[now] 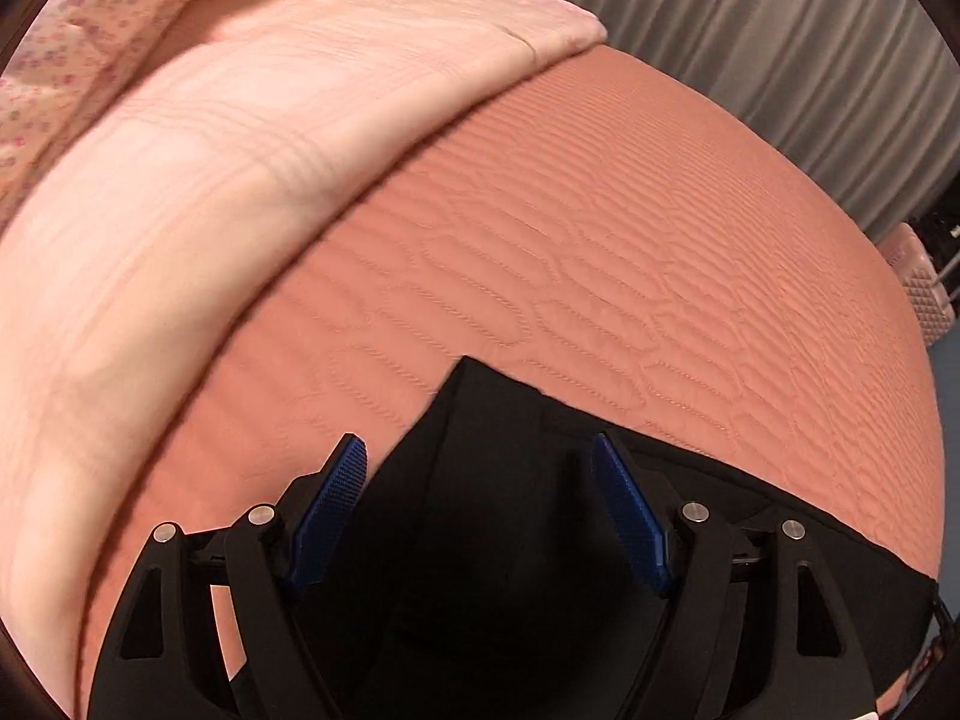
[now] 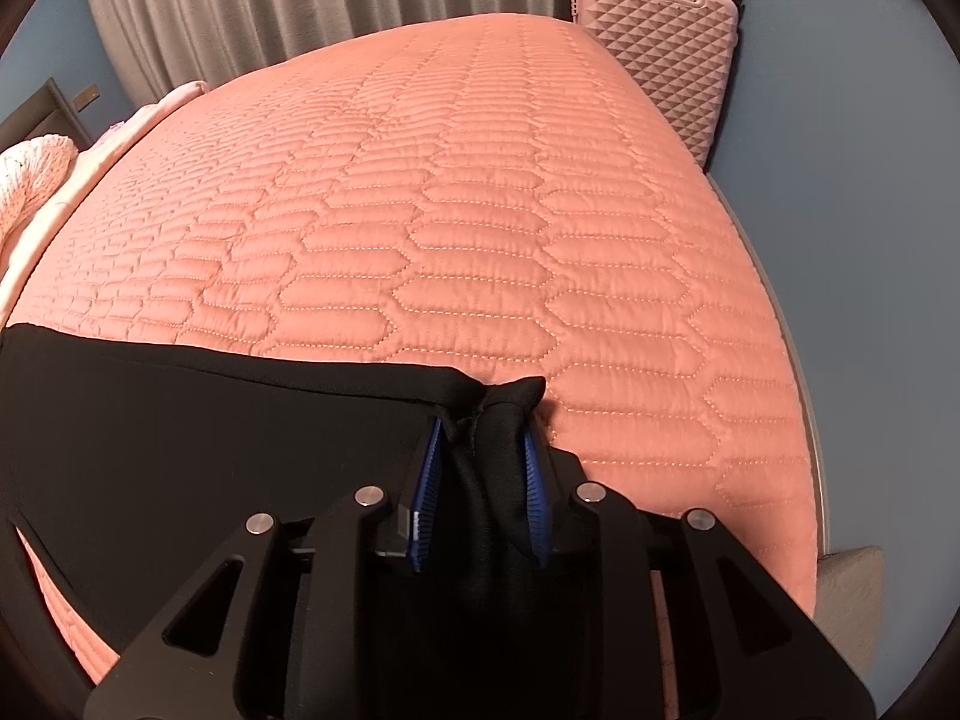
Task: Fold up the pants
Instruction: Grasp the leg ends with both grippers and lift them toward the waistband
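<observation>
- Salmon quilted bedspread (image 1: 600, 252) filled the left wrist view, a pale pink blanket (image 1: 198, 180) alongside; the left gripper (image 1: 480, 450) stood spread wide over the black pants (image 1: 480, 540).
- Over on the right wrist view, the right gripper (image 2: 480, 438) pinched a bunched pants corner; a pink suitcase (image 2: 654, 54) stood behind.

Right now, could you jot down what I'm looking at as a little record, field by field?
surface: salmon quilted bedspread
garment: black pants lying on the bedspread
left gripper: open, fingers either side of the pants, not pinching
right gripper: shut on a bunched corner of the pants
bedding: pale pink blanket along one side of the bed
background: grey curtain, pink suitcase
</observation>
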The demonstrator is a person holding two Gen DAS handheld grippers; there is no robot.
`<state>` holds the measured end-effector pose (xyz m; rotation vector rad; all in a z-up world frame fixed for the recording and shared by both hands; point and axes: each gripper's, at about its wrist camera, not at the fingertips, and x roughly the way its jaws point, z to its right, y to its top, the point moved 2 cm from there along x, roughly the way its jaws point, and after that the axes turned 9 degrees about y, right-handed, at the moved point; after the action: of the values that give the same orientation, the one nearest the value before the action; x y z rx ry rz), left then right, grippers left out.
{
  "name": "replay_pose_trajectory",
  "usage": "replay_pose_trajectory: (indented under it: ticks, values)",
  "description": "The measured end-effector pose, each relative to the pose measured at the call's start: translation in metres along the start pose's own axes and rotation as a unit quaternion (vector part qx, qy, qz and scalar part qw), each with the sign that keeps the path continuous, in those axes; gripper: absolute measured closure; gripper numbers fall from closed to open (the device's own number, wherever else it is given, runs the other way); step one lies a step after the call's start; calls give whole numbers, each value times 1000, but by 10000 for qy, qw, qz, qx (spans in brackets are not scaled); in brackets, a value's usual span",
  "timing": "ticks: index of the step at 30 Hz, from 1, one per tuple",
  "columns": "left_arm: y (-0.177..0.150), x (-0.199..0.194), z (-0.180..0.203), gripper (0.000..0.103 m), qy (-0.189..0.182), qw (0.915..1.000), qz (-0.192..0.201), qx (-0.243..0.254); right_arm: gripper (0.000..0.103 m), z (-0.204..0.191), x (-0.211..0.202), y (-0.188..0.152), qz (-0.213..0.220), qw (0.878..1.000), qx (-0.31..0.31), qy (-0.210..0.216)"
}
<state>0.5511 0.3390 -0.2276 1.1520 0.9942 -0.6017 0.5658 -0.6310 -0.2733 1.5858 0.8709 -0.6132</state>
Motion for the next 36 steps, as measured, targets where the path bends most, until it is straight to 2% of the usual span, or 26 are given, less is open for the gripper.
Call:
replay_pose_trajectory:
  ticks: [1, 4, 6, 8, 11, 13, 16, 18, 21, 25, 26, 30, 31, 33, 36]
  values:
    - [-1, 7, 2, 29, -26, 9999, -78, 104, 77, -1, 0, 0, -4, 10000, -12, -45]
    - [-3, 19, 20, 31, 396, 9970, 21, 671, 77, -3, 1, 0, 4, 9999, -7, -128]
    - [-4, 19, 28, 48, 404, 9958, 90, 820, 77, -4, 1, 0, 26, 9998, 15, -186]
    - [-1, 18, 26, 68, 412, 9968, 90, 677, 77, -5, 0, 0, 43, 9997, 35, -245]
    - [-1, 7, 23, 90, 439, 9969, 231, 613, 77, -7, -1, -1, 89, 9994, 114, -329]
    - [-3, -8, 24, 92, 354, 9965, 411, 642, 77, -9, -4, -1, 107, 9991, 140, -394]
    - [-3, -37, 20, 93, 19, 9964, 686, 498, 78, -13, -13, -1, 155, 9986, 112, -500]
    - [-5, -58, 20, 93, -122, 9953, 825, 497, 85, -16, -33, 0, 394, 9980, 126, -478]
    - [-18, -102, 15, 93, -485, 9925, 1000, 502, 90, -19, -79, -3, 845, 9957, 183, -331]
    - [-47, -165, 4, 93, -816, 9881, 1149, 621, 95, -33, -148, -23, 1150, 9933, -56, -7]
    - [-60, -184, -1, 93, -899, 9867, 1174, 670, 101, -38, -173, -32, 1272, 9918, -132, 55]
    - [-113, -242, -30, 95, -1138, 9836, 1180, 758, 102, -44, -254, -76, 1683, 9853, -121, 270]
    - [-128, -254, -38, 100, -1189, 9832, 1133, 794, 102, -45, -269, -88, 1701, 9850, -119, 265]
    - [-157, -268, -51, 100, -1213, 9832, 1013, 910, 102, -46, -294, -120, 1600, 9868, -65, 233]
    - [-200, -269, -73, 100, -1114, 9854, 716, 1068, 102, -43, -305, -165, 1293, 9914, 164, 132]
